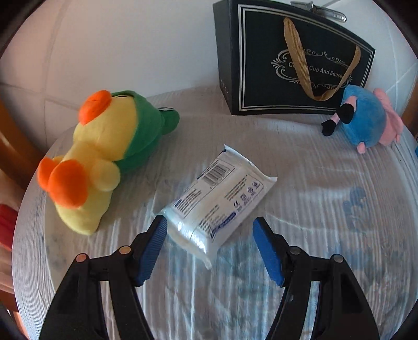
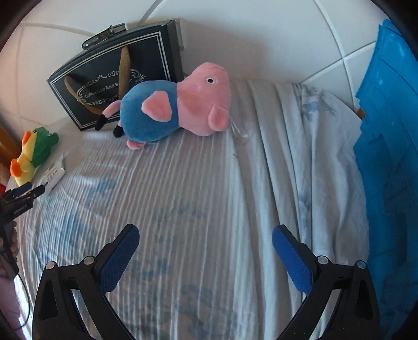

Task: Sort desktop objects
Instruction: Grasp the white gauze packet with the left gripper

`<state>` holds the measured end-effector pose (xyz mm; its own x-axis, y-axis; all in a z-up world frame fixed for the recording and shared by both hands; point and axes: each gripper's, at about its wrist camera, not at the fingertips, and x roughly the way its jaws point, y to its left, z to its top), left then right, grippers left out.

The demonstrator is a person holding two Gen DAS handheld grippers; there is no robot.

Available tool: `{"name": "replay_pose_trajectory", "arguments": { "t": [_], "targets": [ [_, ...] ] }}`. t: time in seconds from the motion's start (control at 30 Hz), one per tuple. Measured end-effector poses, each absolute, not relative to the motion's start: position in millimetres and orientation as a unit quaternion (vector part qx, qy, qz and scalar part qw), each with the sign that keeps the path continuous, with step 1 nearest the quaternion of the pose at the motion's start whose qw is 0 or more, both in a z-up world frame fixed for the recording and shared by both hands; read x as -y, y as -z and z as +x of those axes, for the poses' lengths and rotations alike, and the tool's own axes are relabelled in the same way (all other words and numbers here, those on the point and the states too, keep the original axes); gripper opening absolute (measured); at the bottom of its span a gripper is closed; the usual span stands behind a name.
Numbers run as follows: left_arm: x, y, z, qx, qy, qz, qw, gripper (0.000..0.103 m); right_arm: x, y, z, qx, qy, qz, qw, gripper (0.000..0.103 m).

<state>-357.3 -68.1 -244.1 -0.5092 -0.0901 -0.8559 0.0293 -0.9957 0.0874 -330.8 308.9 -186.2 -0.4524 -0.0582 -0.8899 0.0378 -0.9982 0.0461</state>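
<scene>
A white plastic packet (image 1: 219,198) with blue print lies flat on the cloth-covered table (image 1: 313,196). My left gripper (image 1: 210,226) is open just above its near end, blue pads to either side and not pressing on it. A yellow duck plush (image 1: 104,157) with a green hood lies to the packet's left. A pink and blue pig plush (image 2: 177,107) lies at the back, against a black gift bag (image 2: 109,78). My right gripper (image 2: 205,234) hangs open over bare cloth, well short of the pig. The left gripper (image 2: 32,188) also shows at the right wrist view's left edge.
A blue plastic bin (image 2: 386,157) stands at the table's right side. White tiled wall (image 1: 130,52) rises behind the table. A brown wooden chair part (image 1: 13,146) and something red (image 1: 6,222) sit off the left edge. A metal clip (image 1: 318,10) tops the bag.
</scene>
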Motion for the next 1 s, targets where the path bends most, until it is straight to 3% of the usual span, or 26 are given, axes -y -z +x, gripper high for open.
{"name": "replay_pose_trajectory", "arguments": {
  "t": [0.2,0.4,0.5,0.6,0.67,0.77,1.0],
  "targets": [
    [67,265,-384,0.045,0.864,0.5,0.045,0.068,-306,186,-379,0.009,0.857,0.514,0.032,0.103],
    [75,265,-400,0.009,0.866,0.497,0.053,0.07,-306,192,-416,0.002,0.858,0.512,0.036,0.103],
    [88,269,-407,-0.032,0.863,0.5,0.063,0.085,-311,199,-418,0.014,0.855,0.517,0.033,0.103],
    [91,269,-409,-0.043,0.867,0.491,0.066,0.088,-313,209,-415,0.018,0.849,0.525,0.046,0.103],
    [86,266,-406,-0.037,0.872,0.485,0.052,0.07,-314,212,-416,0.01,0.849,0.527,0.051,0.103],
    [75,261,-400,-0.016,0.875,0.481,0.048,0.055,-310,207,-421,-0.007,0.86,0.508,0.053,0.103],
    [81,248,-363,-0.045,0.878,0.471,0.067,0.051,-344,203,-442,0.049,0.869,0.493,0.014,0.103]
  ]
}}
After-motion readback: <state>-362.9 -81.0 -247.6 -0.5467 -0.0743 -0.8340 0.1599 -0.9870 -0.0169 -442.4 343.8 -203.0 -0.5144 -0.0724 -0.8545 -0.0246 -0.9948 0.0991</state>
